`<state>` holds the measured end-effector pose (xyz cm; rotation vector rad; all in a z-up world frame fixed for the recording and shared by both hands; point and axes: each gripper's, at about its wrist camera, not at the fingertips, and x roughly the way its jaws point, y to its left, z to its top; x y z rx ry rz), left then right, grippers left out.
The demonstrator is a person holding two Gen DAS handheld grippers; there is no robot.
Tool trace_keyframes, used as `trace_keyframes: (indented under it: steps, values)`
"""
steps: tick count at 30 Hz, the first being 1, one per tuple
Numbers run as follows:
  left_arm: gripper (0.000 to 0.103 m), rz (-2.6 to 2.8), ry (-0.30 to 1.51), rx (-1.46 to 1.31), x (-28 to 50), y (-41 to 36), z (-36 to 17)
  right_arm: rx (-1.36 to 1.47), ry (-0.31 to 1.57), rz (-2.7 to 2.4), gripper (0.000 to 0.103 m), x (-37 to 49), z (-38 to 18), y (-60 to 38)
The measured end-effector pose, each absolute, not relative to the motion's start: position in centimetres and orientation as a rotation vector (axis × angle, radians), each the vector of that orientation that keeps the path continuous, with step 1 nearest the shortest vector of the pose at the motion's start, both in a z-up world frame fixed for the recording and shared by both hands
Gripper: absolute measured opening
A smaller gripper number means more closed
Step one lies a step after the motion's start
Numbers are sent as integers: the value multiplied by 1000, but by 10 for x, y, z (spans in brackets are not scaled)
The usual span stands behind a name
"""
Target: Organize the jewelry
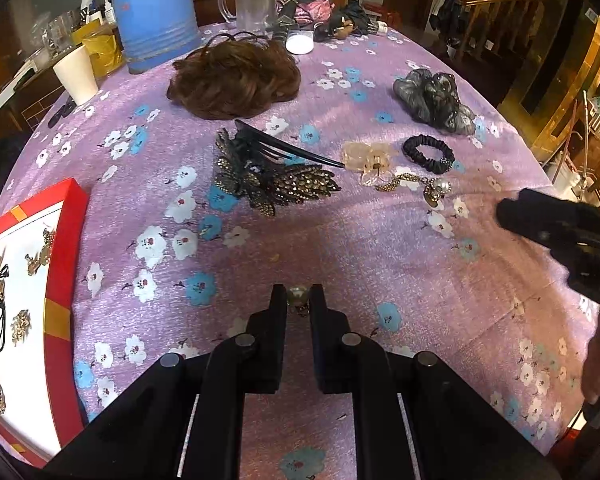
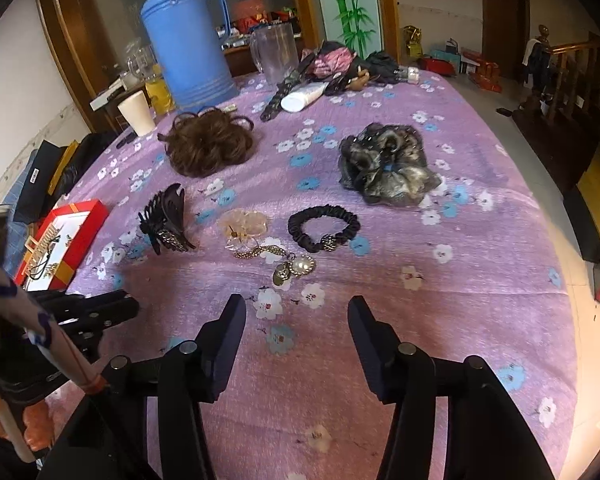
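My left gripper is shut on a small pearl earring, just above the purple flowered cloth. The red jewelry box lies at the left with several pieces on its white lining. Further out lie a rhinestone leaf hair clip, a clear bow clip, a gold chain with a pearl earring and a black scrunchie. My right gripper hovers open with nothing between its fingers, short of the pearl earring. Beyond it lie the black scrunchie and the bow clip.
A brown hairpiece, a grey scrunchie, a blue thermos, a glass mug, a paper cup and a white bottle stand further back. The right gripper's body shows at the right edge.
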<state>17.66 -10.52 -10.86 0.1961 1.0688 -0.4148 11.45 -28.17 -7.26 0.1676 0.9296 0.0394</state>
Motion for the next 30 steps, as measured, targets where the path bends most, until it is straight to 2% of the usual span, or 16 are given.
trace_keyframes:
  steps: [4,8,12,14,16,27,30]
  values:
    - [10,-414,1070,186,178,-101,-108,188,962,48,50,131,-87,-281]
    - [10,-412,1073,176,179,-98,-107,188,978,63,48,146,-96,-275]
    - [10,-414,1072,169,180,-96,-106,180,974,88,34,154,-97,-269]
    - [10,-413,1072,168,180,-96,-105,162,977,79,32,157,-98,-265]
    - [10,-418,1072,166,180,-96,-105,157,981,83,19,160,-100,-263]
    - [10,-430,1074,151,182,-96,-105,127,997,71,17,167,-106,-260]
    - [10,-430,1075,147,182,-95,-105,111,996,63,9,167,-105,-257]
